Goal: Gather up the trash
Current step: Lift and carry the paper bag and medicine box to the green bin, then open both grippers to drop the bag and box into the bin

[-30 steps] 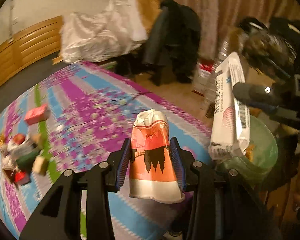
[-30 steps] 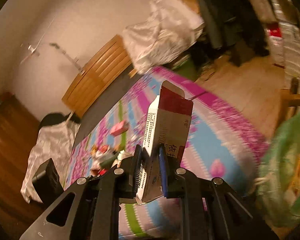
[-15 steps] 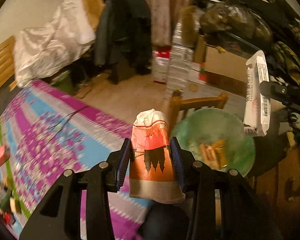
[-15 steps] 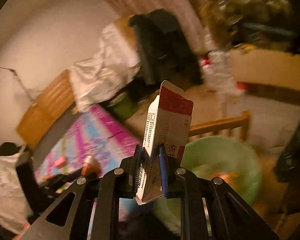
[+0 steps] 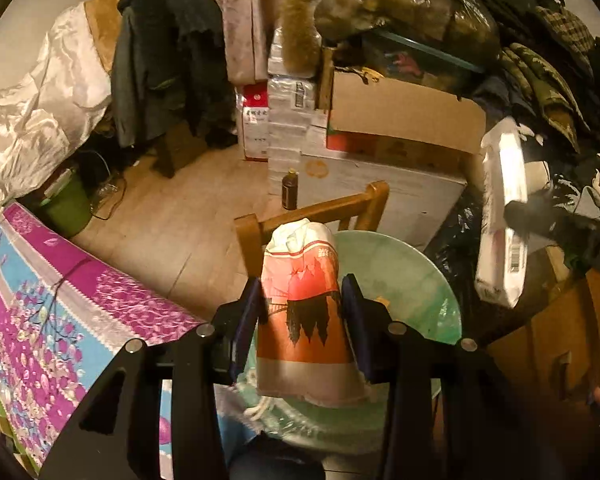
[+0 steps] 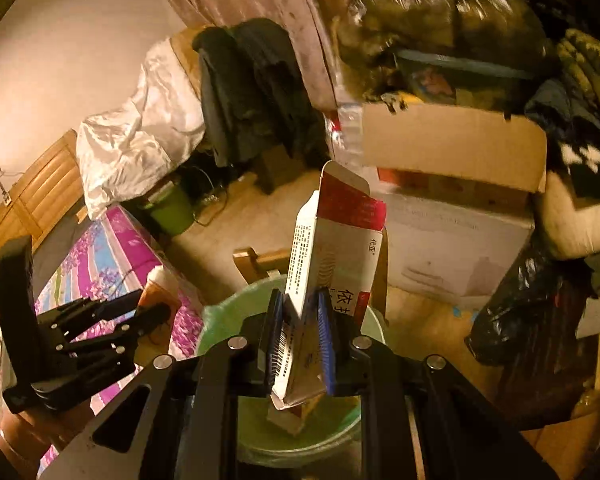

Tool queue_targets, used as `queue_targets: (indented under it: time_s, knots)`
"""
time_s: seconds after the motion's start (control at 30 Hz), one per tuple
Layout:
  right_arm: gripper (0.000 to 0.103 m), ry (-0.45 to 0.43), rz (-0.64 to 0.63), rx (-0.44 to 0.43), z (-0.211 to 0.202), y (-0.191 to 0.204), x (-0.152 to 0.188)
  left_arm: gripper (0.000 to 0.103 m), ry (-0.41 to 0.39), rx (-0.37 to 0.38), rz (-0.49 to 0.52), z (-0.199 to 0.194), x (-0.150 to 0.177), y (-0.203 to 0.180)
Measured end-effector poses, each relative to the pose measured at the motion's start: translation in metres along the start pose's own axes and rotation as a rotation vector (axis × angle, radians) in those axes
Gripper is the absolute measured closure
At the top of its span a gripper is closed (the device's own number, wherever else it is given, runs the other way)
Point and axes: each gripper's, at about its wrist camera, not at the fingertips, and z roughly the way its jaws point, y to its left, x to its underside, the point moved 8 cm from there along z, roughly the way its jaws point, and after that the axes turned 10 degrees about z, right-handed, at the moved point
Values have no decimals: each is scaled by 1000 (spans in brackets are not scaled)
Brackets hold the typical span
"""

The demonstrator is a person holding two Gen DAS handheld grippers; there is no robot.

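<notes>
Swinging away from the bed (image 5: 60, 320) since a second ago, both views now looking down at the green-lined bin (image 5: 412, 280) instead of the purple bedspread. Holding a crumpled orange-and-white paper cup (image 5: 304, 312) in the left hand-held gripper (image 5: 300, 320), jaws part-way open and pressing the cup's sides, the cup hanging directly over the near left part of the bin mouth. Clamping a flattened red-and-white carton (image 6: 332, 264) upright in the right hand-held gripper (image 6: 300, 344), jaws nearly closed on its thin lower end, the carton poised over the bin (image 6: 220, 320) with some scraps visible inside below it. Seeing that carton also at far right in the left view, just beyond the bin's right rim. Judging both pieces of trash as carried to the bin and ready for release; remaining work likely being opening each grip so the items fall inside, minding the wooden chair back (image 5: 312, 212) just beyond the far rim.
</notes>
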Motion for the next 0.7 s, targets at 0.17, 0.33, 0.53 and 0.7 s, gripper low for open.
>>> queue_targets:
  time_s: [0.17,0.33,0.53,0.7]
  knots:
    - [84,30,1,-11,11,-2,10,62,12,-6,21,6,-1,-5]
    - [84,44,3,-25,16,1,15,62,16,-12,25,8,-3,-6]
    - [84,55,9,-34,19,3,16,62,17,-18,47,7,-4,-11]
    - [84,67,5,-39,23,6,19,62,16,-20,54,8,-6,-12]
